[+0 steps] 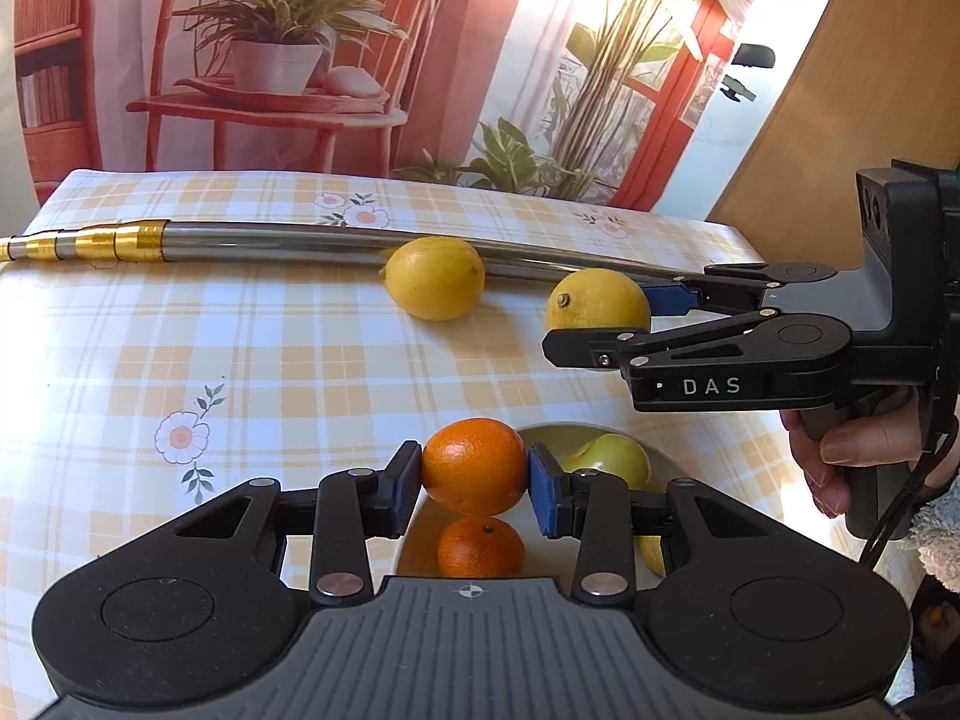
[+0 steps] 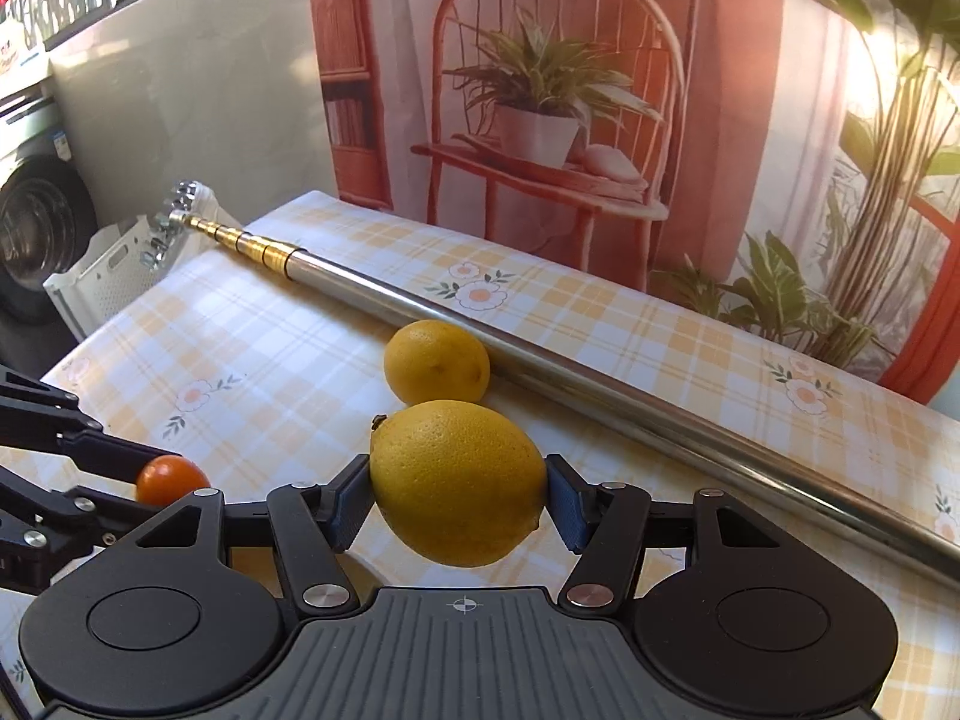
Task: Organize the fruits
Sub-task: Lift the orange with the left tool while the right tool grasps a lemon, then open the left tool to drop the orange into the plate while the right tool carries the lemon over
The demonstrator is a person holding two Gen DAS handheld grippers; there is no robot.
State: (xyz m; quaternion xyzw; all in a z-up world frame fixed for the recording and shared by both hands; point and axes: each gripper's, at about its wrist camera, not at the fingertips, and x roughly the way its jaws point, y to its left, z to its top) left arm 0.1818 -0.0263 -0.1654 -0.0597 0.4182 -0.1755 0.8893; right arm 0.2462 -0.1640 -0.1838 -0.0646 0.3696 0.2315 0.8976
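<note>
My left gripper is shut on an orange, held just above a shallow bowl at the near edge of the table. In the bowl lie a second orange and a yellow-green fruit. My right gripper is shut on a big lemon, lifted a little off the checked tablecloth. From the left wrist view, that right gripper and its lemon hang beyond the bowl, to the right. Another lemon rests on the cloth against a metal pole.
A long telescopic metal pole with gold sections lies across the table behind the lemons. A white crate and a washing machine stand past the table's left end. A person's hand grips the right handle. A printed backdrop hangs behind.
</note>
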